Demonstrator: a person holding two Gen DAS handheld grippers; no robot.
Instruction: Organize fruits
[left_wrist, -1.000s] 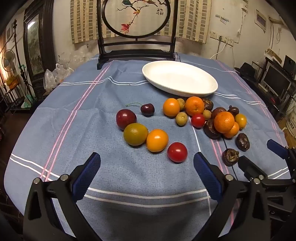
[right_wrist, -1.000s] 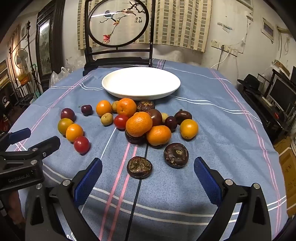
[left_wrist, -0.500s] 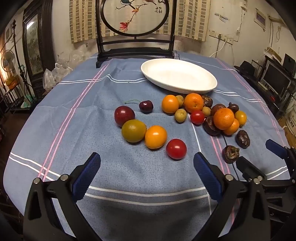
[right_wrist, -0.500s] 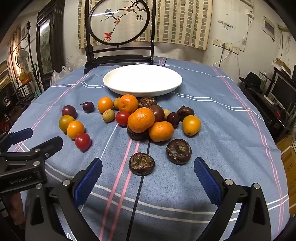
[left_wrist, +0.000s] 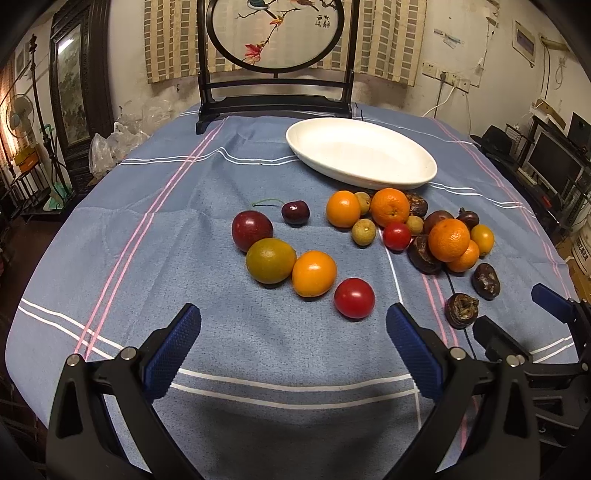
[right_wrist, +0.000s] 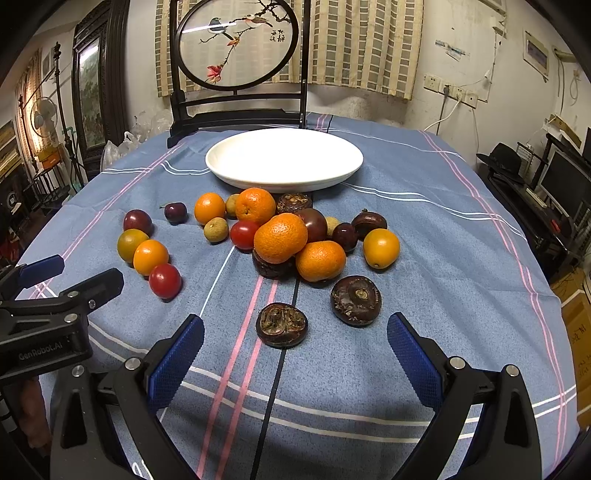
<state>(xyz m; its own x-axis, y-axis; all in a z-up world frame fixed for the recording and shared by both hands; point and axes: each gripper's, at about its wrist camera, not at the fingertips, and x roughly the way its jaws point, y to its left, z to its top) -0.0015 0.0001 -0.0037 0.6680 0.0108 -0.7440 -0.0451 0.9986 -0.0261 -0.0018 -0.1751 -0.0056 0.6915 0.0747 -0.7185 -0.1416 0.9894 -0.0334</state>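
Blue cloth (right_wrist: 424, 229) | 1 white plate (right_wrist: 284, 177) bare, fruit loose before it | 2 tomatoes, nearer (left_wrist: 354, 297) | left gripper (left_wrist: 293, 341), right gripper (right_wrist: 295, 345) both spread, grasping nothing

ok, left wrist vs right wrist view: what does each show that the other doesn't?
Only the left wrist view: the right hand-held gripper from the side, open and empty.

Only the right wrist view: the left hand-held gripper from the side, open and empty, plus a dark plum hidden behind the mandarins in the other view.

Both: empty white plate, red tomato, cherry, two loose dark brown fruits, all on the blue tablecloth.
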